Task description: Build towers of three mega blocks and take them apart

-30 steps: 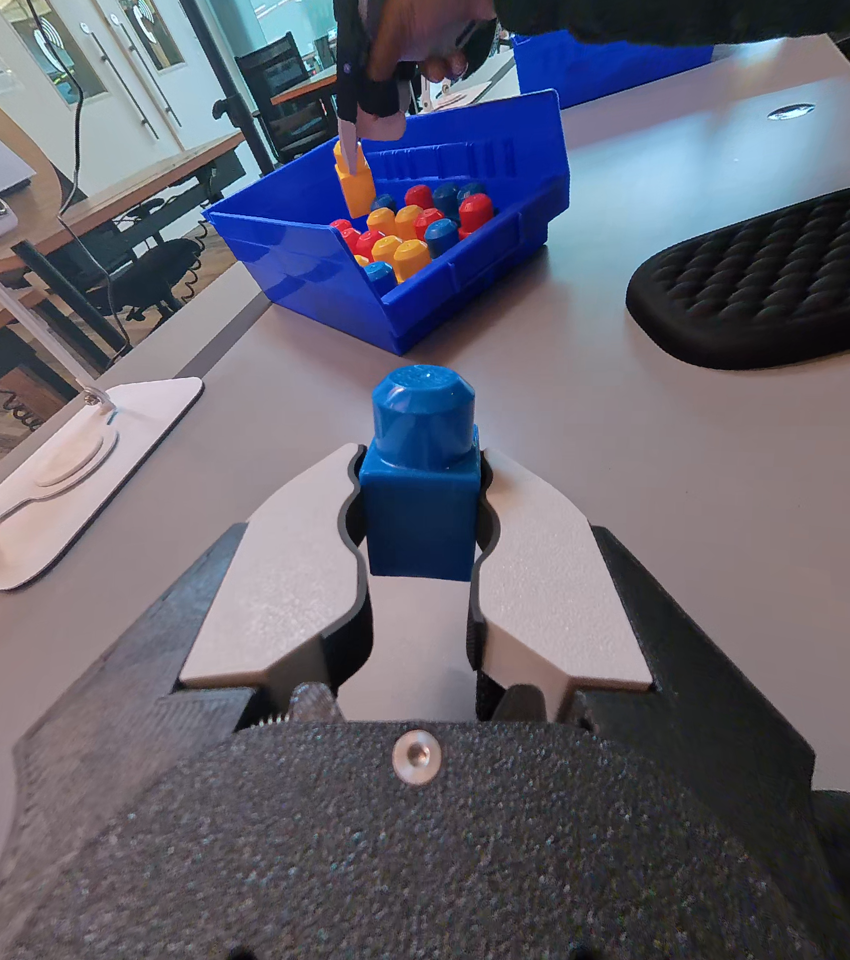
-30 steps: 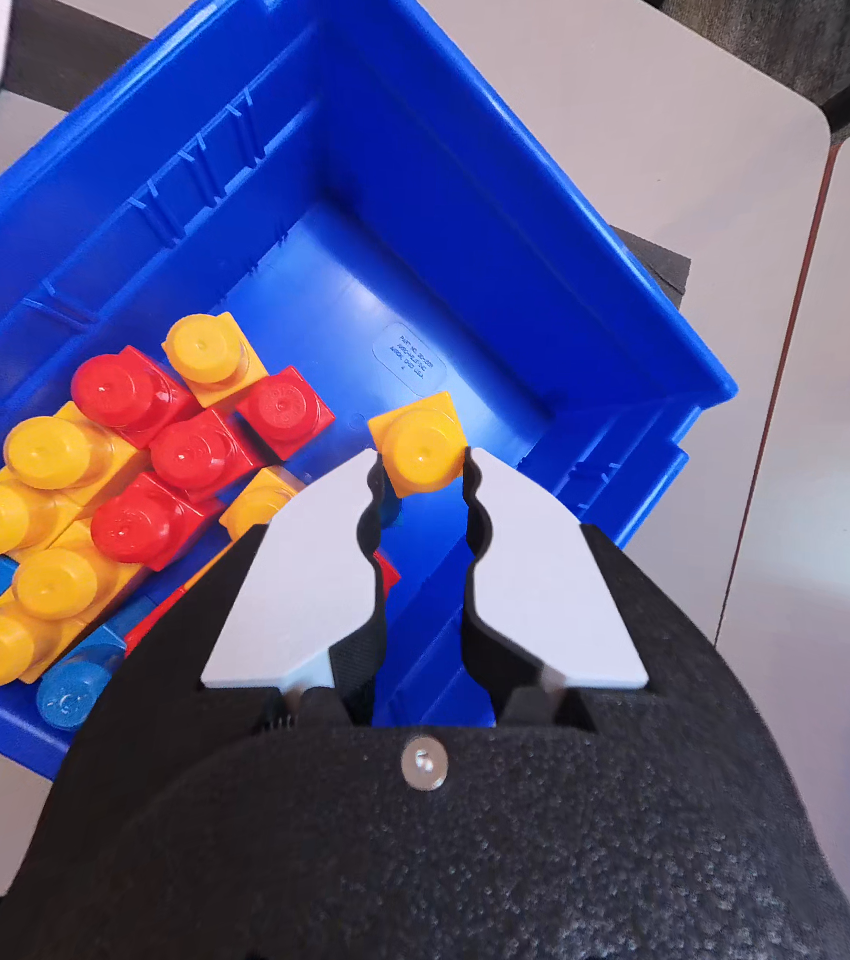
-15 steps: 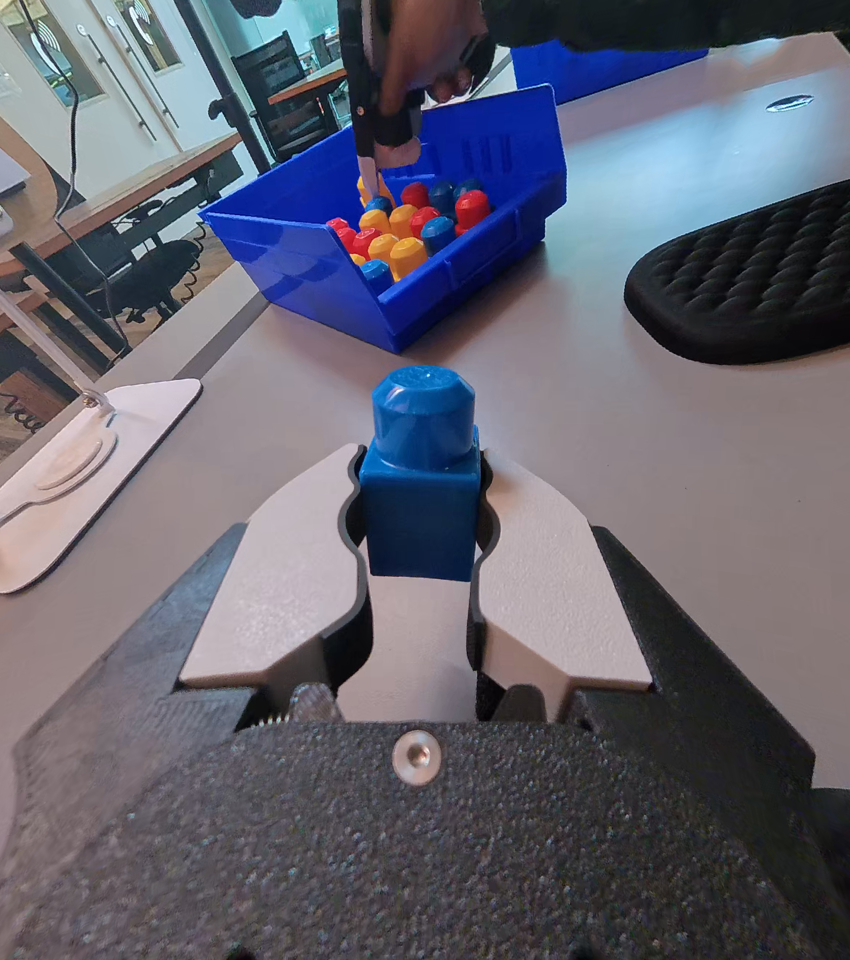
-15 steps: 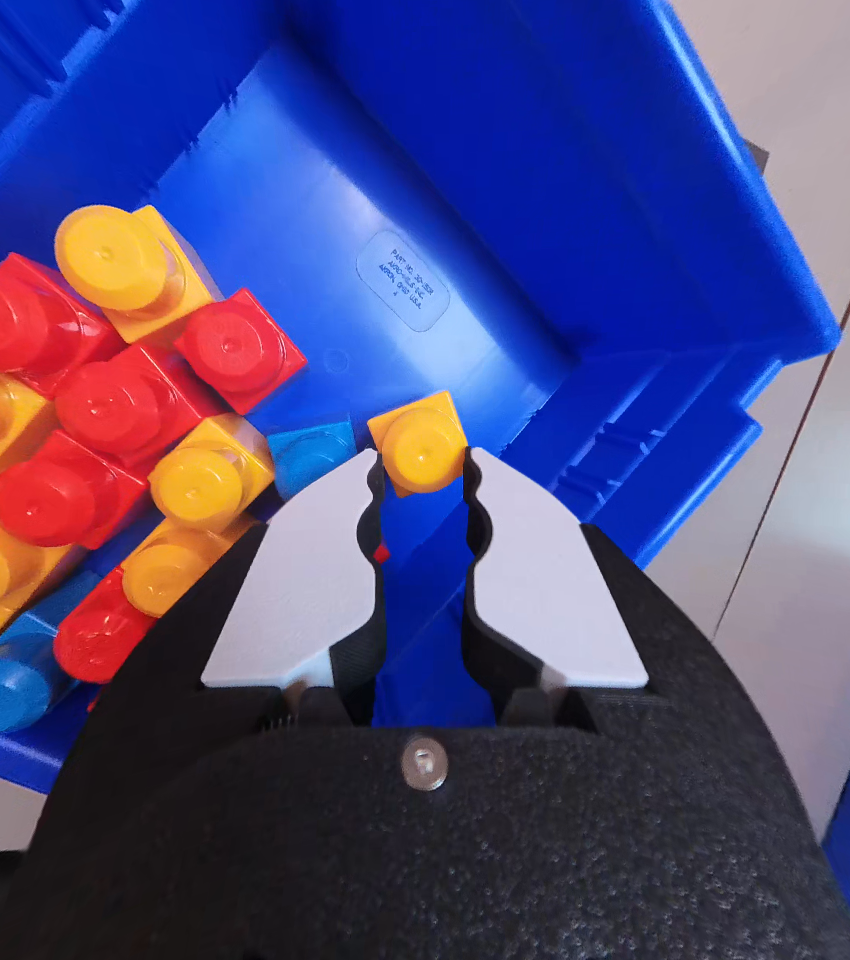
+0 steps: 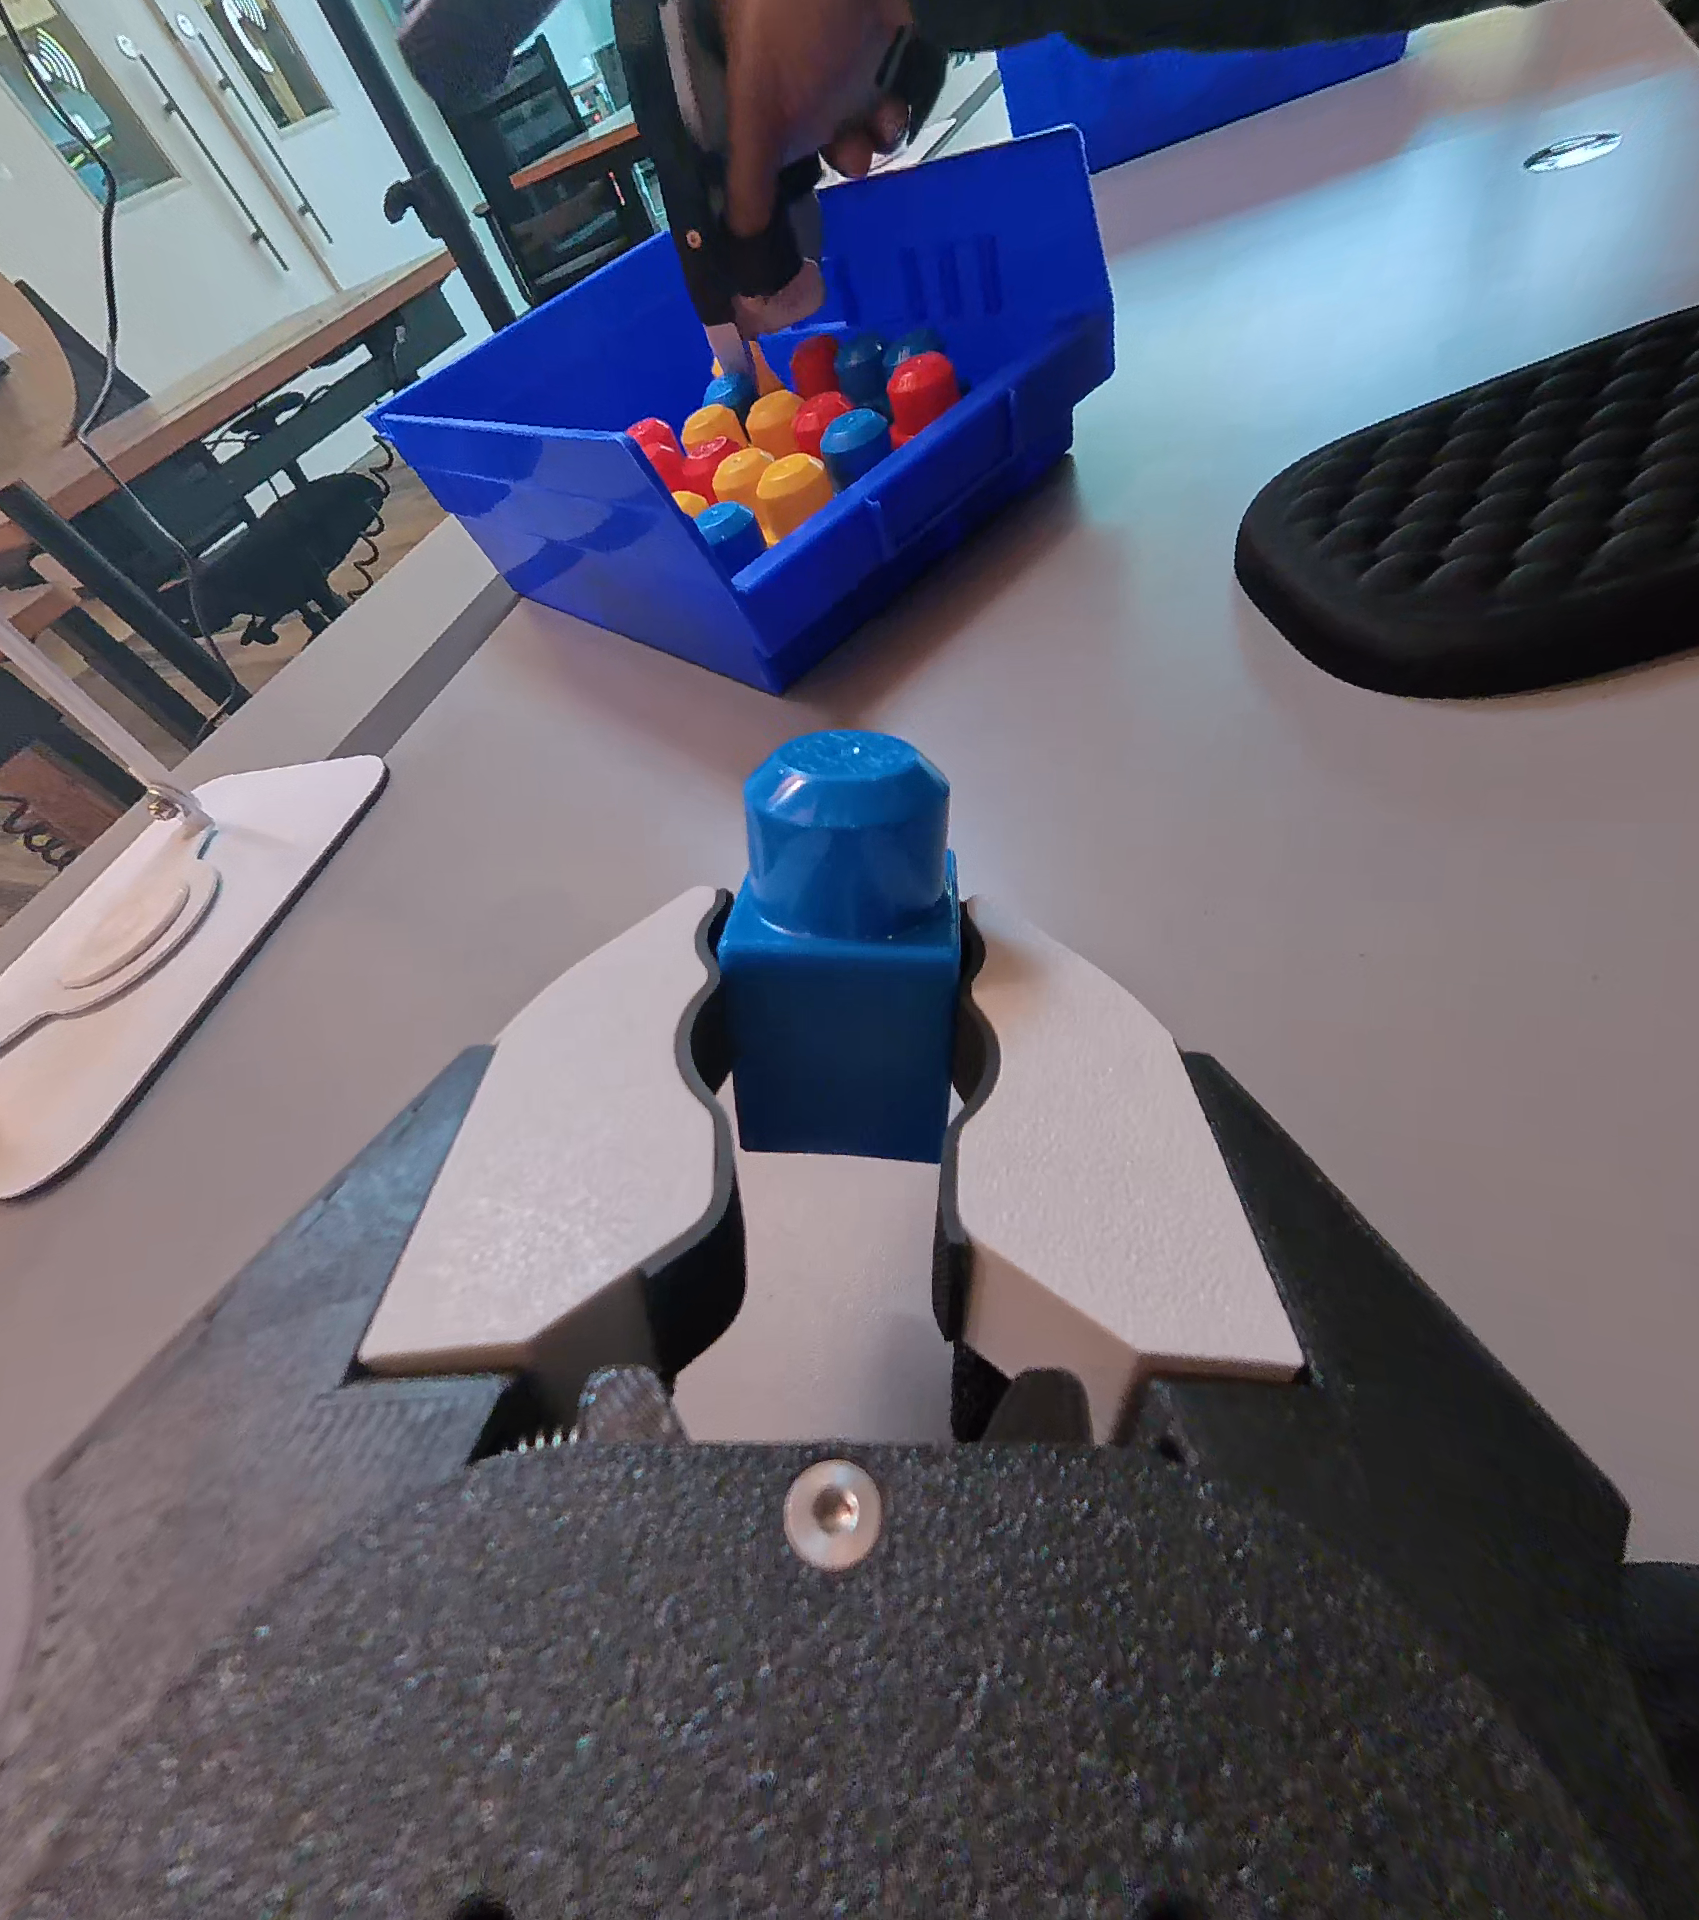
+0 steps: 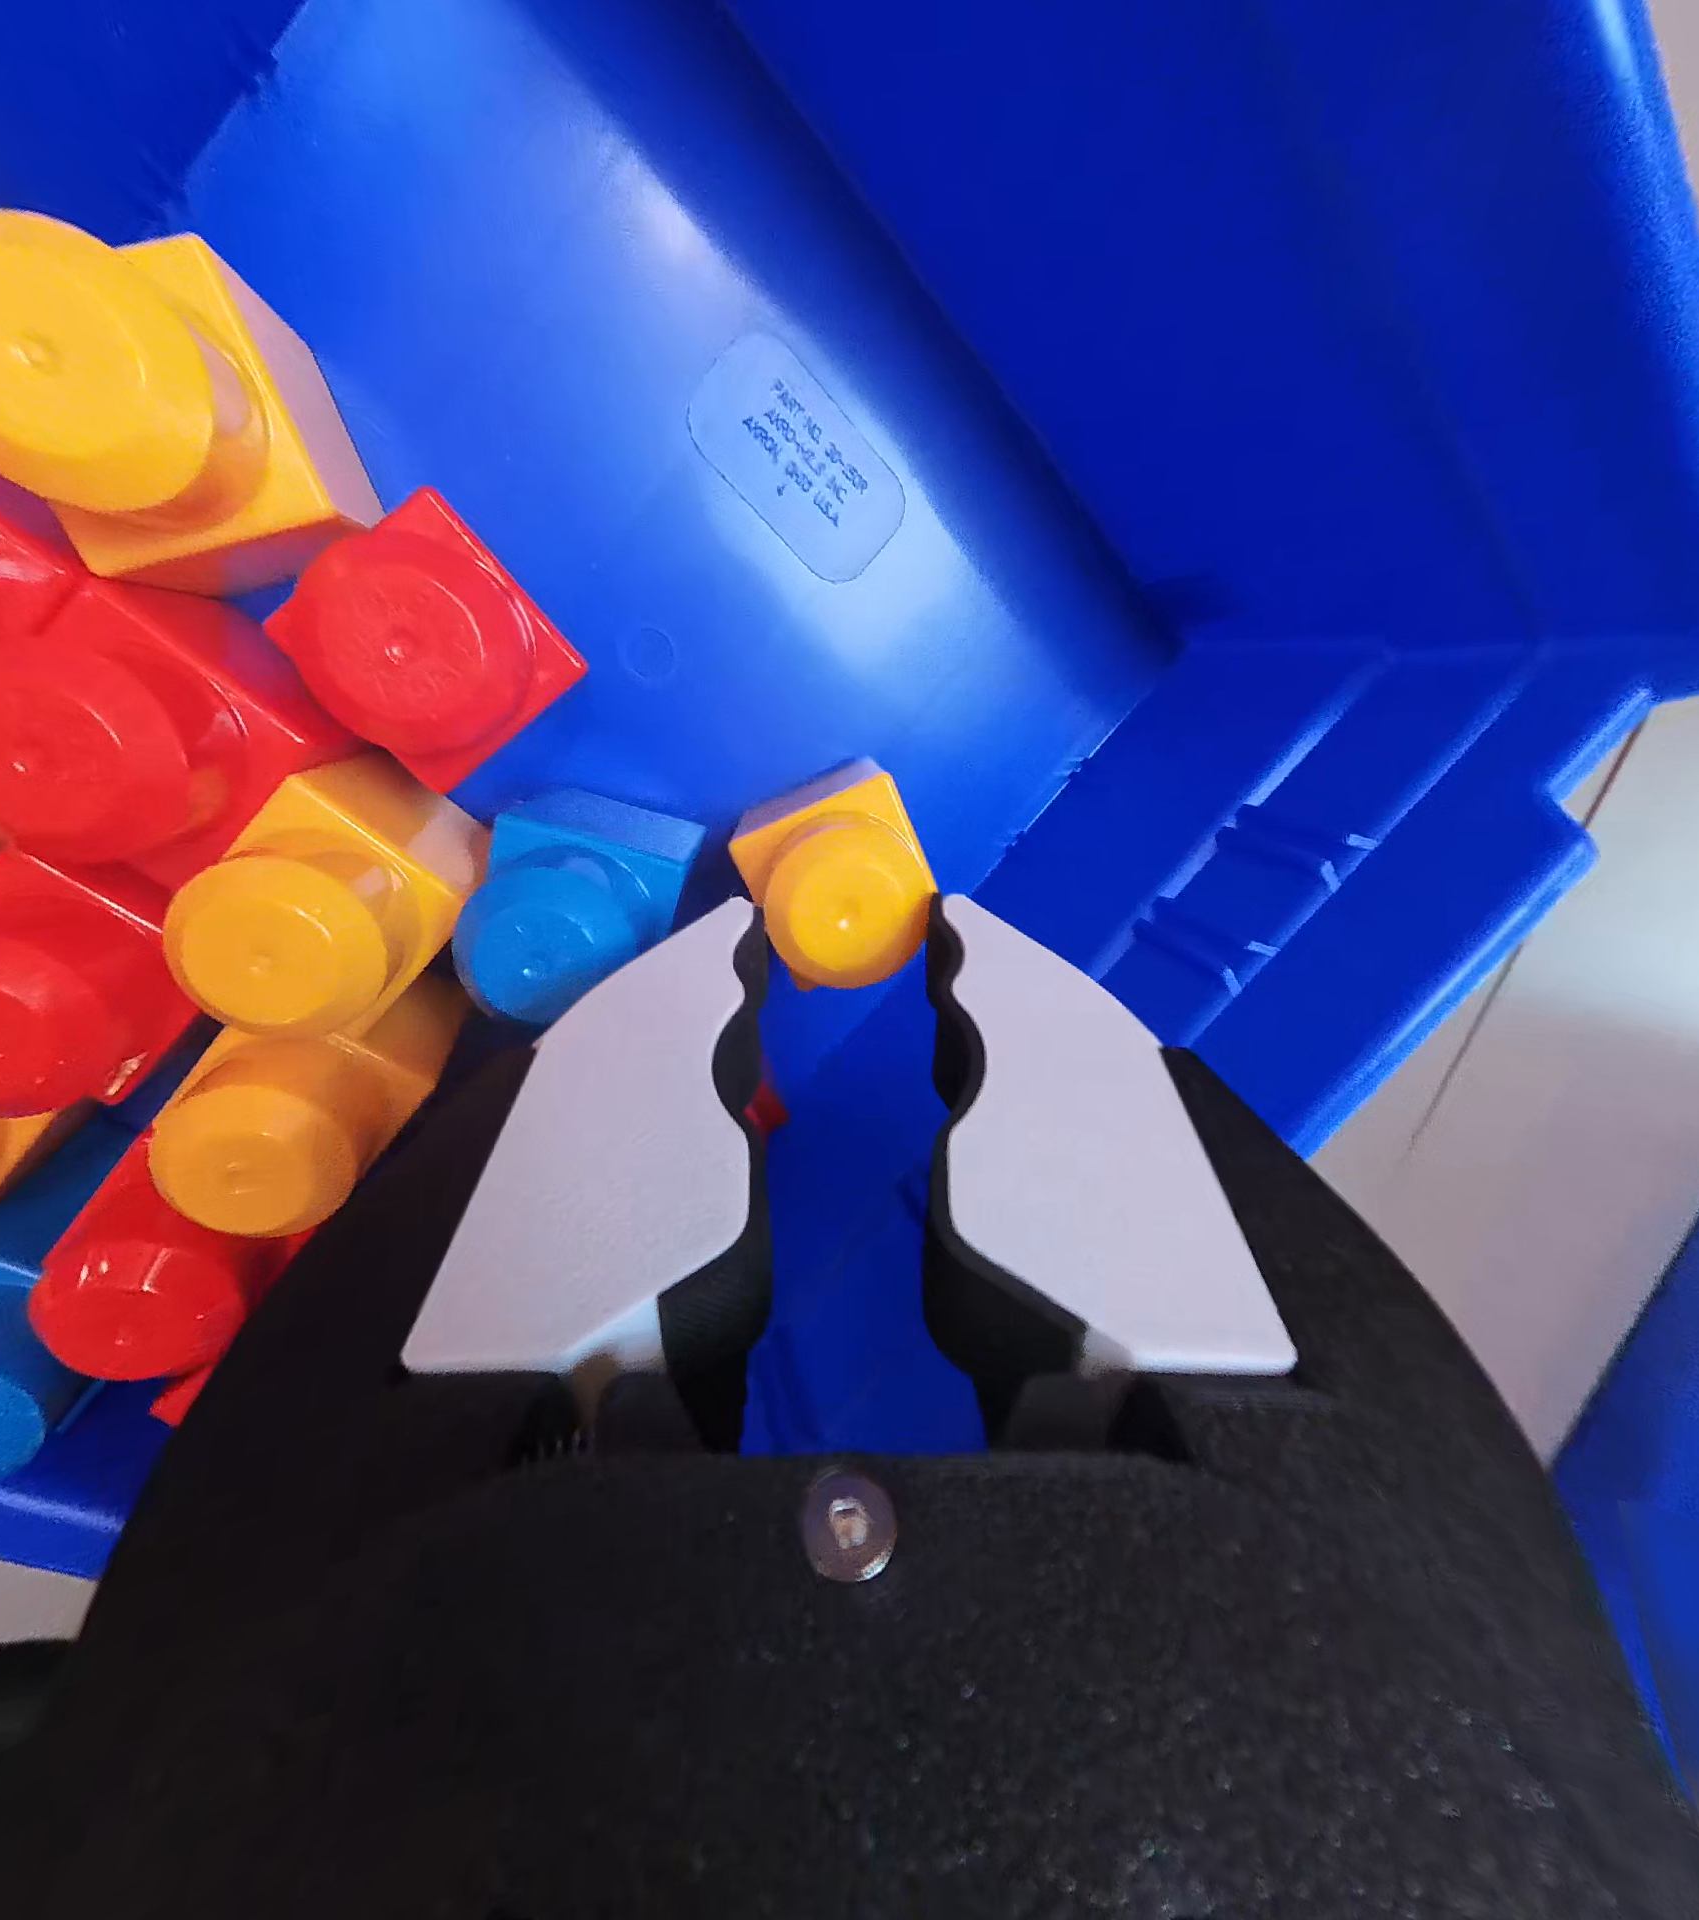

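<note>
1. The grey surface (image 5: pixel 1188 852) carries a blue plastic bin (image 6: pixel 1188 312) of red, yellow and blue blocks, with moulded writing on its floor.
2. The right gripper (image 6: pixel 840 914) has sunk deeper into the bin, jaws clamping a small yellow block (image 6: pixel 840 883).
3. The left gripper (image 5: pixel 840 1023) stays unmoved, jaws gripping an upright blue block (image 5: pixel 840 997) on the surface.

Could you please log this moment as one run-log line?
left gripper: shut on blue block, on table | right gripper: shut on yellow block, inside blue bin
</note>
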Demonstrator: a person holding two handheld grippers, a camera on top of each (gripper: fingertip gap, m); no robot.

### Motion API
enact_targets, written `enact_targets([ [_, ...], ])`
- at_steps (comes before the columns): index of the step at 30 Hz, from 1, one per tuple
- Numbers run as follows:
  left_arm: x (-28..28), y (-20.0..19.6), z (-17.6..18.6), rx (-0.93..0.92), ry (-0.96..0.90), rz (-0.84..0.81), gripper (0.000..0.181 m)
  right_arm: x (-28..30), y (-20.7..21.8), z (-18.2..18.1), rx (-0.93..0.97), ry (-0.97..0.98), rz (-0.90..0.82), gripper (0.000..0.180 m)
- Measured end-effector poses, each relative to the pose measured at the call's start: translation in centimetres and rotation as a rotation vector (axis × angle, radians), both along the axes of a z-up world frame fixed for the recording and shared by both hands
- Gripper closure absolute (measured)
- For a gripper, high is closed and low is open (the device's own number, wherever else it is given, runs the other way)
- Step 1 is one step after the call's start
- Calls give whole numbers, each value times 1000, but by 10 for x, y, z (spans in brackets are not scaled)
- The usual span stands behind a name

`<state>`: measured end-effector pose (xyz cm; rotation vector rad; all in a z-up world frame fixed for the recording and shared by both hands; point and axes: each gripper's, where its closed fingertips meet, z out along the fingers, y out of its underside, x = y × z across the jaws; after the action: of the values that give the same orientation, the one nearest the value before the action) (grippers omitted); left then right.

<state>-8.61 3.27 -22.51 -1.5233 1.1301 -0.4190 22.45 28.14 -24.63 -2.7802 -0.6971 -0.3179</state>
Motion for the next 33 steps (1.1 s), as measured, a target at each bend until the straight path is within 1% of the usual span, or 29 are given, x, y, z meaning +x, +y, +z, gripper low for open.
enact_targets([
  [1, 0, 0, 0, -1, 2, -1, 141, 1, -1, -1, -14, -24, 10, 150],
  [2, 0, 0, -1, -1, 3, -1, 141, 2, -1, -1, -21, -44, 21, 145],
  [4, 0, 0, 0, 3, 1, 0, 141, 2, 4, 5, 18, -60, 37, 136],
  [6, 0, 0, 3, 3, -12, 1, 141, -2, 9, 19, 85, -36, 53, 134],
  [8, -1, 0, 4, 1, -26, 1, 141, -22, 15, 43, 203, 49, 114, 134],
  [10, -1, 0, 6, 5, -36, 0, 141, -68, 6, 74, 339, 228, 260, 134],
  [11, -1, 0, 7, 8, -38, -1, 141, -98, -7, 90, 392, 339, 355, 134],
  [13, 0, 0, 9, 19, -41, -3, 141, -161, -55, 111, 413, 572, 561, 134],
  [15, 0, -2, 11, 34, -47, -8, 141, -212, -114, 115, 368, 744, 722, 134],
  [17, 0, -2, 14, 52, -48, -6, 141, -253, -171, 101, 285, 841, 846, 132],
  [19, 1, -3, 15, 66, -44, -7, 141, -285, -218, 80, 226, 892, 943, 128],
  [22, 1, -2, 11, 72, -15, 1, 141, -319, -260, 56, 157, 958, 997, 124],
  [23, 1, -2, 9, 69, 2, 6, 141, -328, -266, 53, 172, 968, 1004, 128],
  [24, 1, -2, 7, 67, 19, 8, 142, -333, -268, 50, 200, 955, 1014, 137],
  [25, -2, 1, 4, 69, 38, 27, 141, -336, -267, 48, 248, 914, 1025, 138],
  [26, -2, 1, 5, 62, 31, 23, 142, -337, -265, 50, 298, 880, 1053, 139],
  [28, -1, 2, 5, 4, -9, 27, 143, -333, -264, 59, 362, 844, 1088, 151],
  [30, -6, 9, 1, -25, -2, 65, 139, -324, -255, 75, 390, 829, 1083, 150],
  [31, -9, 11, 0, -31, -7, 81, 140, -317, -245, 89, 420, 829, 1057, 150],
  [32, -10, 13, 1, -36, -22, 89, 144, -306, -228, 104, 472, 812, 1016, 150],
  [33, -12, 14, 2, -44, -34, 99, 152, -291, -204, 120, 526, 772, 960, 150],
])
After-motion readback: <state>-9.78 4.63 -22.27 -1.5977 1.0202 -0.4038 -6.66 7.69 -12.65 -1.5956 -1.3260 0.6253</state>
